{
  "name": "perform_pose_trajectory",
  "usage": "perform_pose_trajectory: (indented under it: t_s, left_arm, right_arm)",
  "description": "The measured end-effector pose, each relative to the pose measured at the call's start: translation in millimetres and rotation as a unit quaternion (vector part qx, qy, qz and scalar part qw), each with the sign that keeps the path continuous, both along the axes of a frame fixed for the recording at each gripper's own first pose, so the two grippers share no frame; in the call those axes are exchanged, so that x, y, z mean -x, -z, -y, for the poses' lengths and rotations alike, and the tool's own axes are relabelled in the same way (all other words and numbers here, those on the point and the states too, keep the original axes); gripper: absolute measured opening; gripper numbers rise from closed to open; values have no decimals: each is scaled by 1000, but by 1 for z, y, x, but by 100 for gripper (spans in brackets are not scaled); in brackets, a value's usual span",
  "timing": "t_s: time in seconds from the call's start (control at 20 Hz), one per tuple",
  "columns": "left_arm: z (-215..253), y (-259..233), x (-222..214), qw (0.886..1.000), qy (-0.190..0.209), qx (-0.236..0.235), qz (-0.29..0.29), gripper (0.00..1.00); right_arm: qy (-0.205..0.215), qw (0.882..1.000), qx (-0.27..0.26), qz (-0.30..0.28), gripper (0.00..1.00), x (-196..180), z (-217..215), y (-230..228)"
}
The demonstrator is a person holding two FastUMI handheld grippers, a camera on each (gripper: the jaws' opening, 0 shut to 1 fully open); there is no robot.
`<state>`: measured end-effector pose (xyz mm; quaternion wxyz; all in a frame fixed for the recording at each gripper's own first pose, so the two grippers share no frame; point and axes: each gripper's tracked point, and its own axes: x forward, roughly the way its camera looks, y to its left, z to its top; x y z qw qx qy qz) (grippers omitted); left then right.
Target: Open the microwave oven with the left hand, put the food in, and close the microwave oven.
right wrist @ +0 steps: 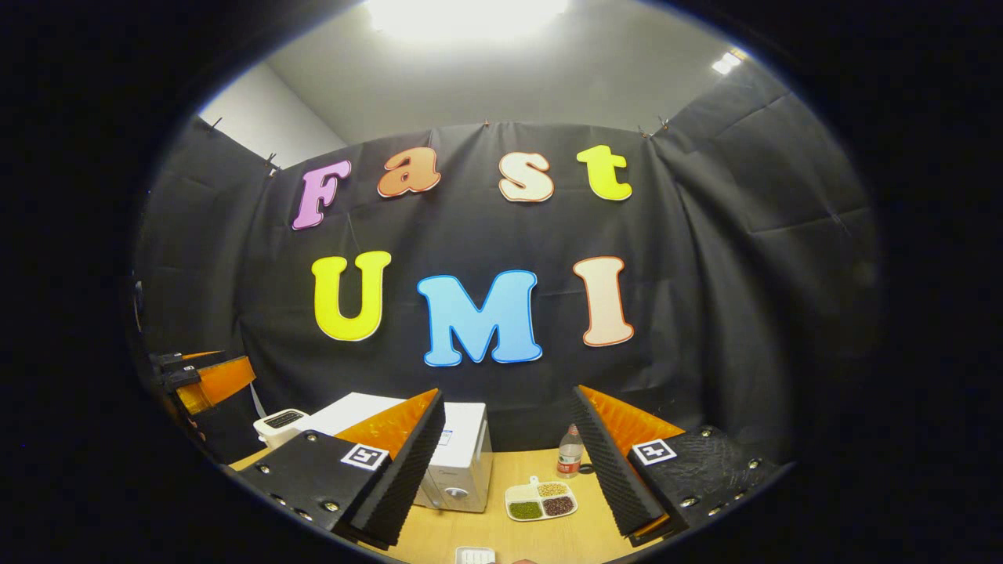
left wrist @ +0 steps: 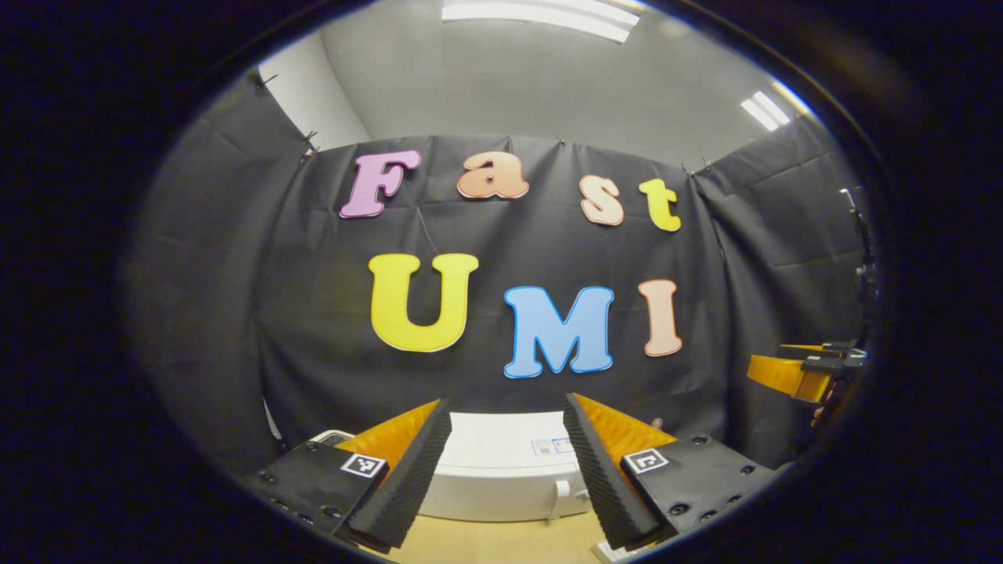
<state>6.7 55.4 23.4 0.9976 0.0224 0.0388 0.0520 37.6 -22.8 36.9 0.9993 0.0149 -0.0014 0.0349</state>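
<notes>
A white microwave oven (left wrist: 501, 470) stands shut on the wooden table, low between the fingers of my left gripper (left wrist: 507, 403), which is open, holds nothing and hovers above and in front of it. A small white handle (left wrist: 558, 497) shows on its front. In the right gripper view the microwave oven (right wrist: 464, 458) sits left of centre. To its right lies the food, a white divided dish (right wrist: 541, 501) with green, yellow and dark grains. My right gripper (right wrist: 508, 392) is open with nothing in it, raised above the table.
A small plastic bottle (right wrist: 570, 453) stands behind the dish. A white toaster-like box (right wrist: 280, 423) sits left of the microwave. The wooden table (right wrist: 509, 470) has bare room in front. The other gripper (left wrist: 807, 372) hangs at the far right.
</notes>
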Motion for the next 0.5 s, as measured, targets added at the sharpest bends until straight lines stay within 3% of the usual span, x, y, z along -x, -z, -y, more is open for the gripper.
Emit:
perform_pose_trajectory:
  t_s: [0.3, 0.4, 0.5]
  left_arm:
    - [-11, -15, 20, 1000, 17, -1, 13, 92]
    - [-12, -13, 23, 1000, 26, 0, 15, 97]
    - [-12, -9, 24, 999, 33, 7, 13, 92]
  right_arm:
    - [15, 1000, 5, 4, 97, 15, -16, -3]
    - [20, 1000, 7, 5, 97, 18, -18, -1]
    - [24, 1000, 17, 2, 97, 22, -17, 1]
